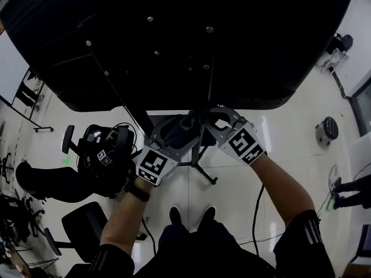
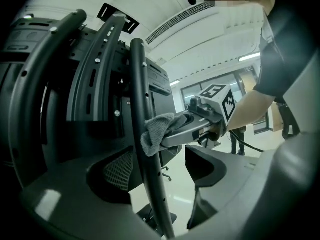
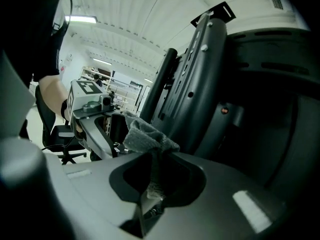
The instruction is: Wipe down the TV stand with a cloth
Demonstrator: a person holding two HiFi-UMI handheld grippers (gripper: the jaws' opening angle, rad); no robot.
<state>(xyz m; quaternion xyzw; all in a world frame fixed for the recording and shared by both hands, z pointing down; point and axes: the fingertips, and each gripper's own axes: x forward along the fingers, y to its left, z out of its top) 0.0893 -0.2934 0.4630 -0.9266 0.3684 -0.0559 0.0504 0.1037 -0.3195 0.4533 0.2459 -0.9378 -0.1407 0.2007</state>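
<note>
1. The right gripper [image 3: 154, 176] has its jaws pinched together on a grey cloth [image 3: 148, 134]. A bunched fold stands above the jaws. The tail drops into the dark hollow between them, where its end is lost.
2. Directly ahead of the right gripper's tips, that bunch presses against a black curved tube [image 2: 138, 84] of the TV stand [image 3: 200, 84].
3. The left gripper [image 2: 162, 184] has its jaws wide apart, with the same tube running down between them. Whether either pad touches the tube cannot be told.
4. The two grippers face each other across the tube, close together, with the cloth between them.
5. In the head view the TV [image 1: 174, 39] is a large black mass beyond both grippers. It covers most of the stand, and the cloth is lost in shadow there.
6. On the near side of the grippers, only the stand's foot [image 1: 200, 169] shows, thin and dark on the pale floor [image 1: 290, 126].
7. In both gripper views the stand's upper brackets are cut off by the frame edge, and its dark panels blur together.
</note>
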